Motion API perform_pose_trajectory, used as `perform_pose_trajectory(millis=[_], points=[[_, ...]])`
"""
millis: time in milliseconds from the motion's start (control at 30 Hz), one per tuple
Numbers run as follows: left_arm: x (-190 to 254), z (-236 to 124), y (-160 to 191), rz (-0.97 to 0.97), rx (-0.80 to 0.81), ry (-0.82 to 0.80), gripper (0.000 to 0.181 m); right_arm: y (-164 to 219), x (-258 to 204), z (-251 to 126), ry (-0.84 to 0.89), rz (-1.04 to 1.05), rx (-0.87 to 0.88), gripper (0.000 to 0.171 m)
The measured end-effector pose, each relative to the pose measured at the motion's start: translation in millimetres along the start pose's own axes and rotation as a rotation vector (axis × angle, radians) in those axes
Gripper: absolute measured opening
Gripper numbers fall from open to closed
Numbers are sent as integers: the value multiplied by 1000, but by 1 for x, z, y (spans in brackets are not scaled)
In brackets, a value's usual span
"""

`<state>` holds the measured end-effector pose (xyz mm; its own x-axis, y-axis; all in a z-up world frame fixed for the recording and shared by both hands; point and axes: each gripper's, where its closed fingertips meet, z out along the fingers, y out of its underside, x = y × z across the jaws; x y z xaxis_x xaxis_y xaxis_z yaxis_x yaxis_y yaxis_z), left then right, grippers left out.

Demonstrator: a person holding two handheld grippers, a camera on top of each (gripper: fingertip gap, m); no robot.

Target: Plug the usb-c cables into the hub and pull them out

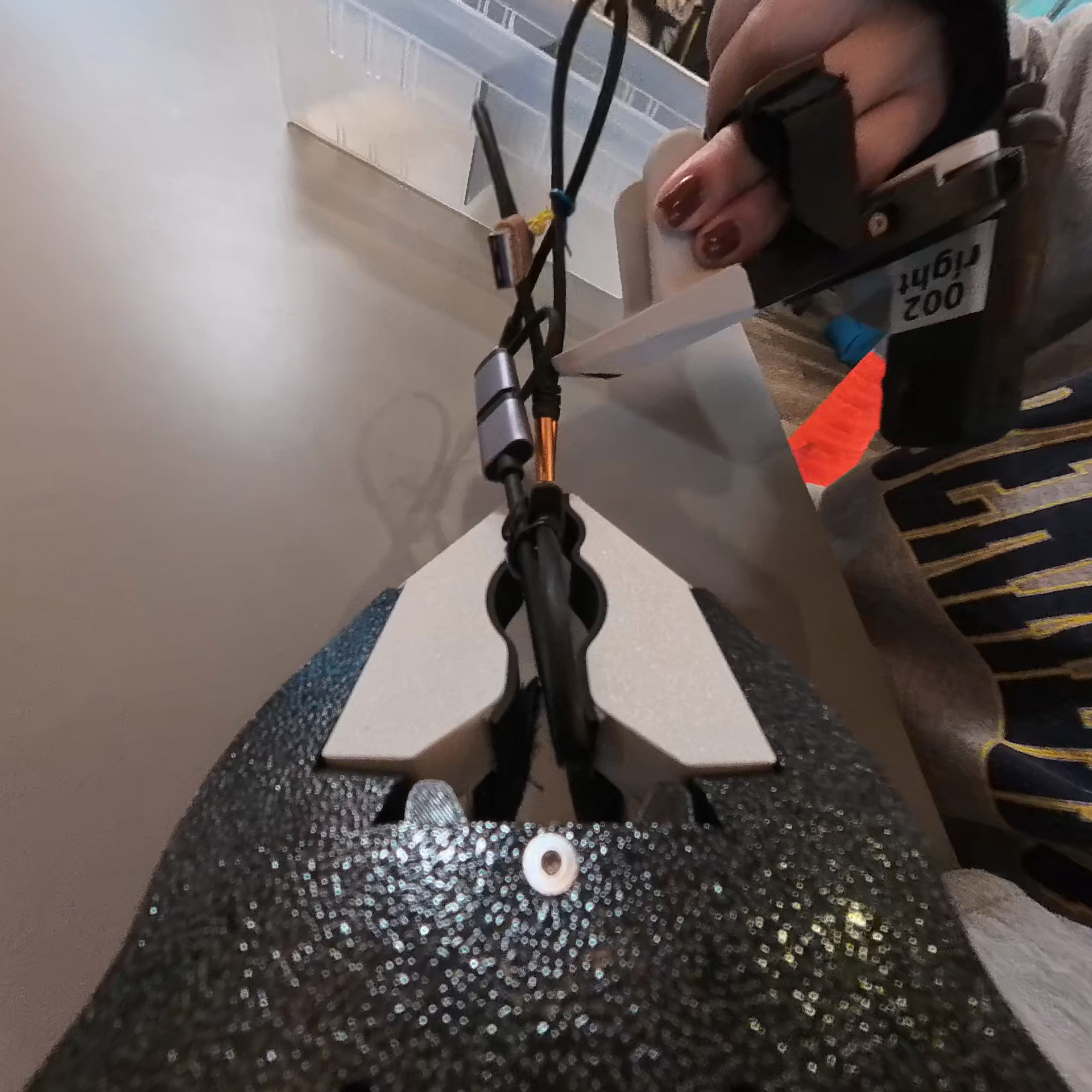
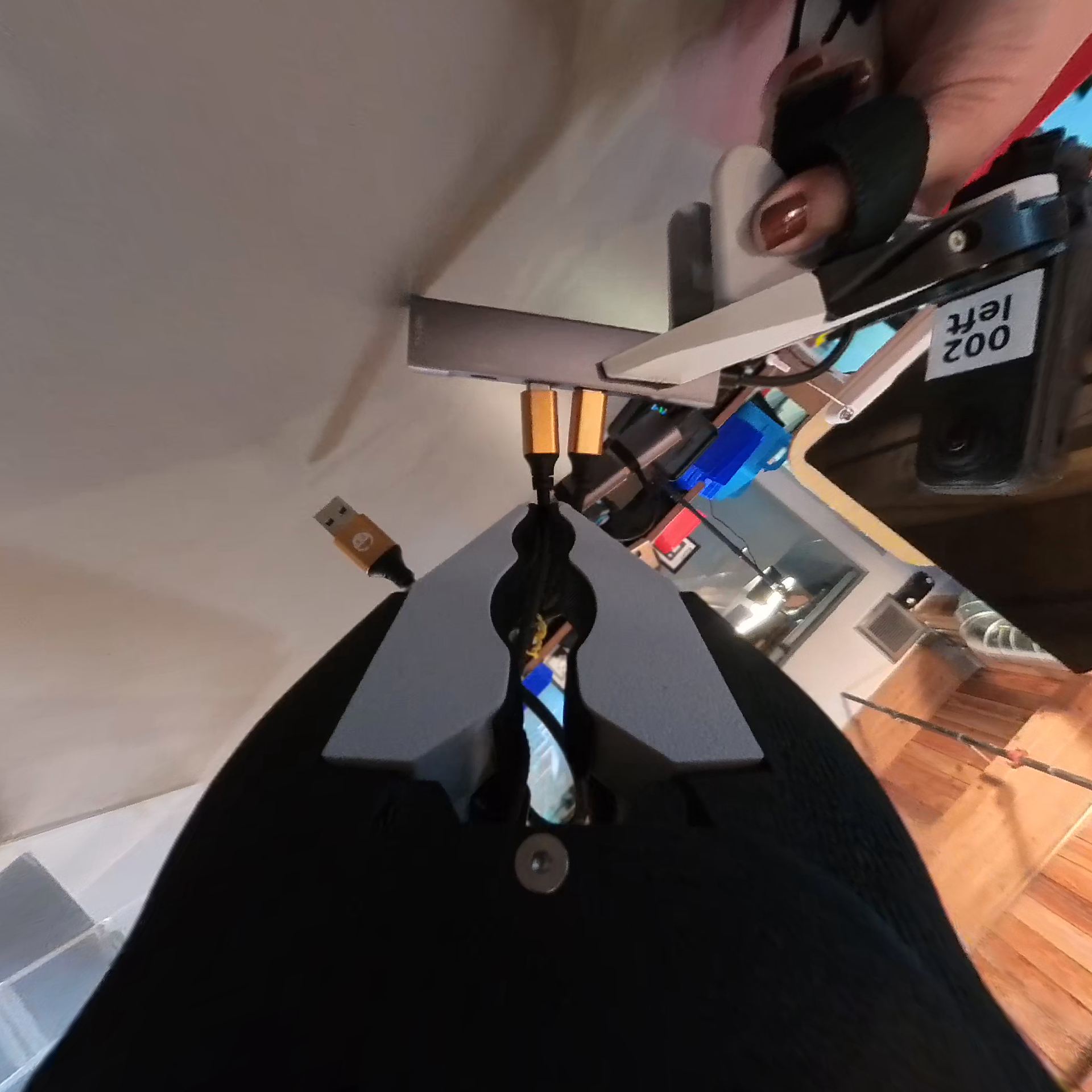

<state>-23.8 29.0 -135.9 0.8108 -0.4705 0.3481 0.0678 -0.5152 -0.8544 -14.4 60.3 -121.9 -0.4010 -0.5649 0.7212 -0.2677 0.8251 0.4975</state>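
My left gripper (image 1: 546, 502) is shut on the grey hub, which shows edge-on and dark between its fingers (image 1: 552, 620). In the right wrist view the hub (image 2: 508, 343) is a flat grey slab held at one end by the left gripper (image 2: 614, 369). Two orange USB-C plugs sit in its edge; the left plug (image 2: 539, 425) shows a little silver tip, the right plug (image 2: 587, 422) sits deeper. My right gripper (image 2: 540, 508) is shut on the black cable just behind the left plug. It also shows in the left wrist view (image 1: 558, 372), above the orange plug (image 1: 543, 440).
An orange USB-A plug (image 2: 354, 538) hangs loose beside my right fingers and shows too in the left wrist view (image 1: 505, 254). A grey connector (image 1: 499, 413) on a black lead hangs by the hub. A clear plastic bin (image 1: 532, 88) stands on the white table (image 1: 177, 354). The gap from one gripper's tips to the other's is roughly 5 cm.
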Motion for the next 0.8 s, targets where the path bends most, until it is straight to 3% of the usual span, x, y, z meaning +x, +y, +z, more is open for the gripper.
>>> perform_pose_trajectory(millis=[400, 433, 500, 567, 600, 800], points=[[0, 2, -2, 16, 9, -14, 7, -5, -1, -5, -55, 199, -33, 0], [0, 2, -2, 18, 10, -15, 7, -13, -3, -6, -67, 214, 6, 0], [9, 21, -5, 34, 5, 27, 8, -78, -8, -12, -124, 290, 272, 0], [23, 33, -5, 70, -20, 73, 8, -95, -12, -1, -66, 76, 186, 0], [22, 30, -4, 78, -22, 59, 8, -94, -10, 2, -49, 81, 173, 0], [3, 14, -5, 61, 22, -16, 8, -50, 0, -18, -198, 681, 179, 0]])
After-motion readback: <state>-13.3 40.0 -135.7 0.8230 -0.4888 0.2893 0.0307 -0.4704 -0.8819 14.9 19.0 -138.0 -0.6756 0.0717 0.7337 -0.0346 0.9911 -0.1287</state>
